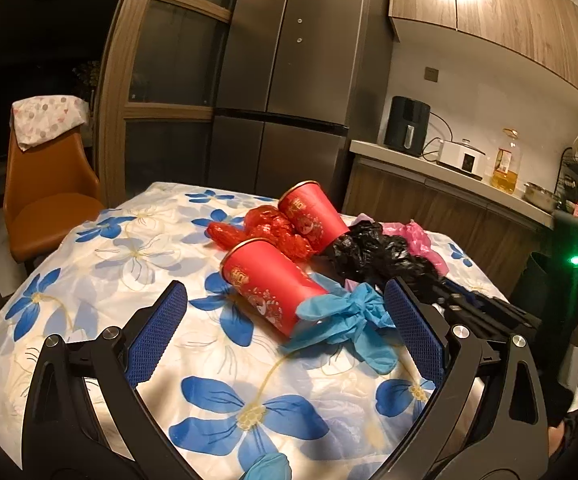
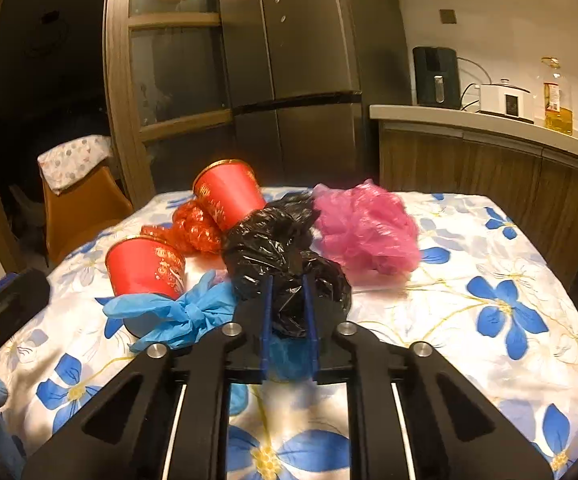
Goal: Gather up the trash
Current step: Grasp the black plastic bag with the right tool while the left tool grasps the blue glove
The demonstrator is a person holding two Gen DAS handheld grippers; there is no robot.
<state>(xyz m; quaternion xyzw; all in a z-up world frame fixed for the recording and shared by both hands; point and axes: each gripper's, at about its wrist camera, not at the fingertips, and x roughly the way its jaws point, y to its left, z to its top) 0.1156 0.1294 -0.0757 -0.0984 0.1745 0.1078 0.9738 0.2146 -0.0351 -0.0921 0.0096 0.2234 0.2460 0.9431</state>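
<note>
My right gripper is clamped on the black bag, pink bag just beyond-right of it; left gripper spread wide before the blue glove.

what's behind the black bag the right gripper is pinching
Behind the black bag sit a crumpled pink bag and a tipped red cup. The cup's base is hidden by the black bag.

Two red cups lie on their sides on the table, a crumpled red bag between them. A knotted blue glove touches the nearer cup. A black bag lies crumpled beside a pink bag.
</note>
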